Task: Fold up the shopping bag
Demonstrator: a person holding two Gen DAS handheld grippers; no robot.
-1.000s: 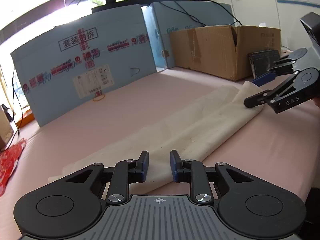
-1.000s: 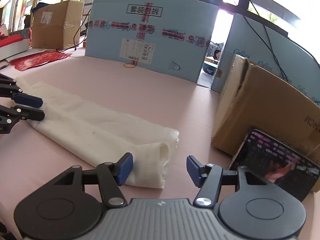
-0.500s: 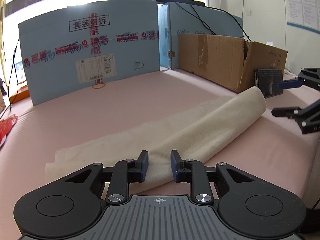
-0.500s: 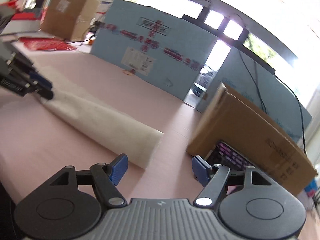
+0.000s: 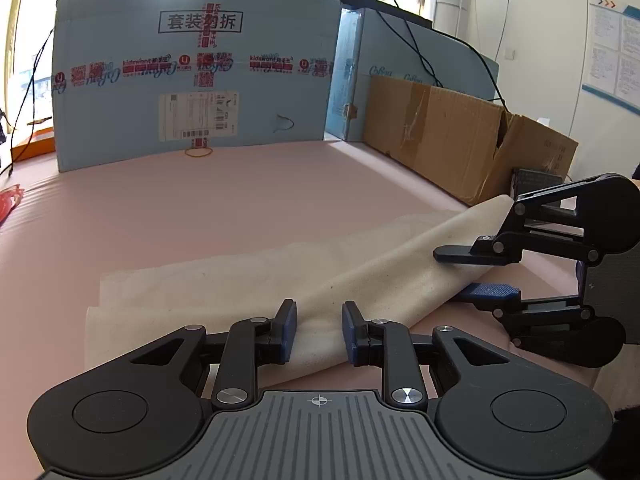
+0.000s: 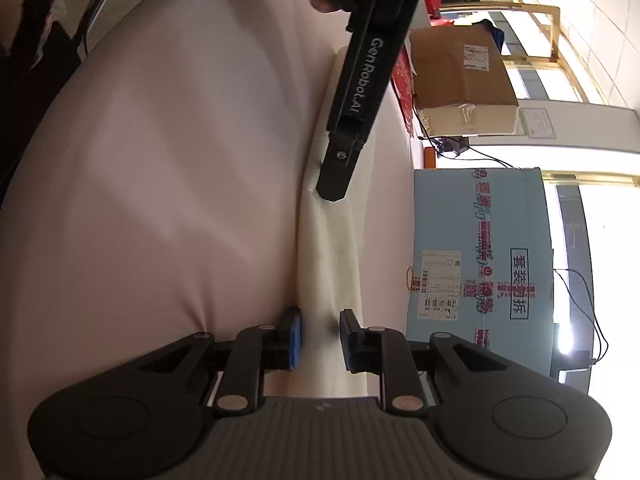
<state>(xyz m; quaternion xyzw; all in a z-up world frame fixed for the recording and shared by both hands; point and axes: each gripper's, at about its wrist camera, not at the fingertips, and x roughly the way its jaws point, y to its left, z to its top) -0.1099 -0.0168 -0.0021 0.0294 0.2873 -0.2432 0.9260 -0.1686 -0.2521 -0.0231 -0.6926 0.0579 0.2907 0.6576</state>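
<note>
The cream shopping bag (image 5: 360, 276), folded long, is stretched along the near edge of the pink table (image 5: 240, 200). Its fabric is pinched by the left gripper (image 5: 319, 332) and by the right gripper (image 6: 320, 338), whose jaws have just been closing on it.

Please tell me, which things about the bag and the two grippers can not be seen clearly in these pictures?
- Bag handles: in neither view; the fabric is folded over itself.
- Bag's near edge, left wrist view: hidden behind the left gripper.
- Right gripper pad contact, right wrist view: fabric between the jaws, which have just been closing; firm pressing unclear.
- Dark screen by the cardboard box: too small, half hidden behind the right gripper.
</note>
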